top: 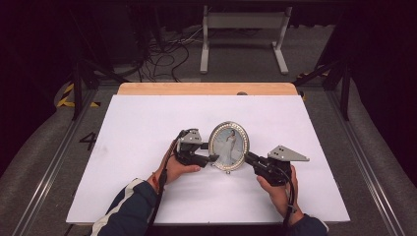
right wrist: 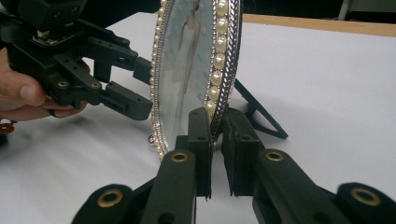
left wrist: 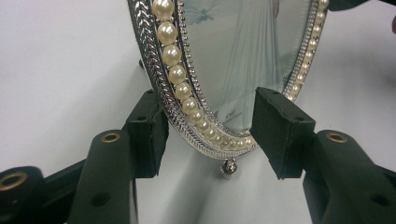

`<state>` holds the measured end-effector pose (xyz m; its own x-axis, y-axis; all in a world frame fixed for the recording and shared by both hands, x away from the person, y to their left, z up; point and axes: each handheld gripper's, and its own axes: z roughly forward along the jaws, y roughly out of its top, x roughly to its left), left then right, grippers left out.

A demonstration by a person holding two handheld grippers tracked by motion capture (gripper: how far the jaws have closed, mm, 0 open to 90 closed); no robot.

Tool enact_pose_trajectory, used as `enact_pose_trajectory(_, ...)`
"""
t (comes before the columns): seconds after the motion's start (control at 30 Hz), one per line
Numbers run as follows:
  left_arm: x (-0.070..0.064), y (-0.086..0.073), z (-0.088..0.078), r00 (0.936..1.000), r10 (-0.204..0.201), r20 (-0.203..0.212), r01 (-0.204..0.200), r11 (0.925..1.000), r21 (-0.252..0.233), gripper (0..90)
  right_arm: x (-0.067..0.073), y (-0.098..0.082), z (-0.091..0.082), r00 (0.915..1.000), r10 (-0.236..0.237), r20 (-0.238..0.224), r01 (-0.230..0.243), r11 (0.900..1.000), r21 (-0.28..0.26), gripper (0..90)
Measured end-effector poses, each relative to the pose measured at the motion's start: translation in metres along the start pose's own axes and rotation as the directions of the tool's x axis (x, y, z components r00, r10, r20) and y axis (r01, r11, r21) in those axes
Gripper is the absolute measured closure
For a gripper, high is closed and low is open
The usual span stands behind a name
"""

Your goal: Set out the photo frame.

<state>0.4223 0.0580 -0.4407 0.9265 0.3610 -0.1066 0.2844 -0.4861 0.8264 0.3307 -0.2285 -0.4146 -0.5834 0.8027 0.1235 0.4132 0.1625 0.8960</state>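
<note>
An oval picture frame (top: pixel 229 145) with a silver rim and a ring of pearls stands upright on the white table (top: pixel 147 123), propped on its black back leg (right wrist: pixel 261 119). It holds a photo of a figure in a long pale dress. My left gripper (top: pixel 212 158) is at the frame's lower left edge. Its pads (left wrist: pixel 149 135) stand apart, one in front of the glass and one behind the rim (left wrist: pixel 210 135). My right gripper (right wrist: pixel 215 128) is shut on the pearl rim (right wrist: pixel 219 60) at the frame's right edge (top: pixel 247 157). The left gripper (right wrist: pixel 140 86) shows across the frame, held by a hand.
A wooden strip (top: pixel 206 88) runs along the table's far edge. Beyond it on the floor stand a white metal support (top: pixel 243 34) and a tangle of cables (top: pixel 162 54). White tabletop spreads wide on all sides of the frame.
</note>
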Motion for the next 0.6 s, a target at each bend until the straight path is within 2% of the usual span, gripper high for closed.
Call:
enact_pose_trajectory(0.33, -0.006, -0.006, -0.007, 0.9992, 0.025, -0.031, -0.025, 0.9995, 0.018, 49.5, -0.002, 0.003, 0.006, 1.0000, -0.003, -0.006, 0.003, 1.000, 0.000, 81.6)
enact_pose_trajectory(0.6, -0.011, -0.009, -0.013, 0.9990, 0.029, -0.035, -0.028, 0.9993, 0.024, 50.2, -0.003, 0.005, 0.009, 0.9999, -0.006, -0.008, 0.006, 1.000, 0.004, 81.2)
